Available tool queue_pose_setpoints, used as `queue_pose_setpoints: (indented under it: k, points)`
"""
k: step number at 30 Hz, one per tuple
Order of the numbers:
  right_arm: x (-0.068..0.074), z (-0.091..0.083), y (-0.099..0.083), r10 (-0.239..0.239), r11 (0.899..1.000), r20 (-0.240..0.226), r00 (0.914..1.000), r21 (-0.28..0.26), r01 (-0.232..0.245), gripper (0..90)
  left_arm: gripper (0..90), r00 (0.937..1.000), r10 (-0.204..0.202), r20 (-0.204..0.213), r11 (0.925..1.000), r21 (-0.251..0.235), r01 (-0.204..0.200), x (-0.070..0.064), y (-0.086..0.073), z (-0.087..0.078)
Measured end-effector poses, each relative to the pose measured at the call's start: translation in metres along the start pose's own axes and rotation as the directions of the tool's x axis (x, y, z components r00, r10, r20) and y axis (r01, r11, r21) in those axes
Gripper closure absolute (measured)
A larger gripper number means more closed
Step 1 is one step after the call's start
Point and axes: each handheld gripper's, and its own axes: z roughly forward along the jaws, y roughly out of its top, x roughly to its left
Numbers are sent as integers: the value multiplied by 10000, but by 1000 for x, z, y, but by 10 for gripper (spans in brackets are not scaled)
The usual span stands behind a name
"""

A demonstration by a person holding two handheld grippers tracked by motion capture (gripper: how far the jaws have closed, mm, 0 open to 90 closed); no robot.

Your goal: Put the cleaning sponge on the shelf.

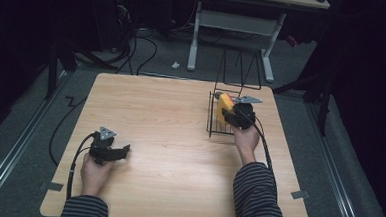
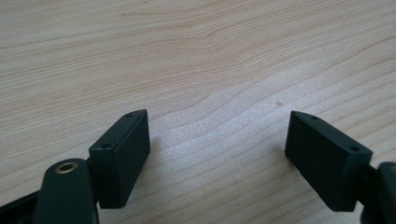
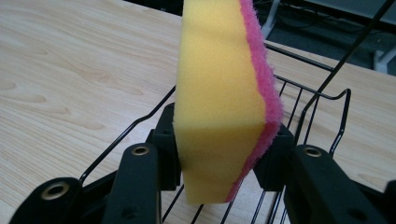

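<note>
A yellow sponge (image 3: 219,79) with a pink scouring side stands on edge between the black jaws of my right gripper (image 3: 222,154), which is shut on it. In the high view that sponge (image 1: 224,106) is held over the near part of a black wire basket (image 1: 214,120) at the table's right. My left gripper (image 1: 114,152) rests low at the table's front left. Its jaws stand wide apart over bare wood, with nothing between its fingertips (image 2: 123,149).
The wooden table (image 1: 169,137) has open wood across its middle and left. The wire basket's tall handle (image 1: 240,68) rises at the back. A metal desk frame (image 1: 232,33) and cables lie on the floor beyond the far edge.
</note>
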Motion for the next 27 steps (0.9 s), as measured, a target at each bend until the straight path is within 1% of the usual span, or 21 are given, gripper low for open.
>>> queue_pose_setpoints:
  k: [1,2,5,8,10,11,12,16,18,20,23,27]
  points:
    - [0,0,0,88,10000,9,10000,25,-88,595,226,10000,2,-1,10000,1,-2,0,0,0]
    - [-1,0,0,55,10000,30,10000,39,-55,589,226,10000,1,0,10000,-1,-1,0,0,0]
    - [-1,1,-2,136,9999,-111,9998,53,-135,545,226,10000,2,0,10000,-1,-2,0,0,0]
    - [-1,2,-2,191,9998,-132,9997,75,-190,539,226,10000,1,-1,10000,1,-1,0,0,0]
    - [-2,2,-3,245,9997,-218,9995,22,-245,518,226,10000,3,0,10000,0,-3,0,0,0]
    - [-1,1,-3,323,9995,-201,9993,-42,-324,471,226,10000,3,2,10000,0,-3,0,0,0]
    - [-1,1,-3,323,9995,-201,9993,-42,-324,471,226,10000,3,2,10000,0,-3,0,0,0]
    - [-1,-2,-2,314,9994,-245,9992,-108,-317,384,226,10000,1,-1,10000,0,-1,0,0,0]
    - [-2,-5,-2,299,9995,-182,9994,-87,-301,339,226,10000,4,-1,10000,1,-4,0,0,0]
    - [-2,-7,-2,351,9993,-193,9992,-125,-353,333,226,10000,3,-2,10000,0,-3,0,0,0]
    - [-4,-15,-2,559,9979,-392,9977,-317,-571,322,226,10000,-1,-17,10000,-25,1,0,0,0]
    - [-5,-20,-1,596,9969,-412,9974,-494,-616,318,226,10000,-1,-18,10000,-24,1,0,0,0]
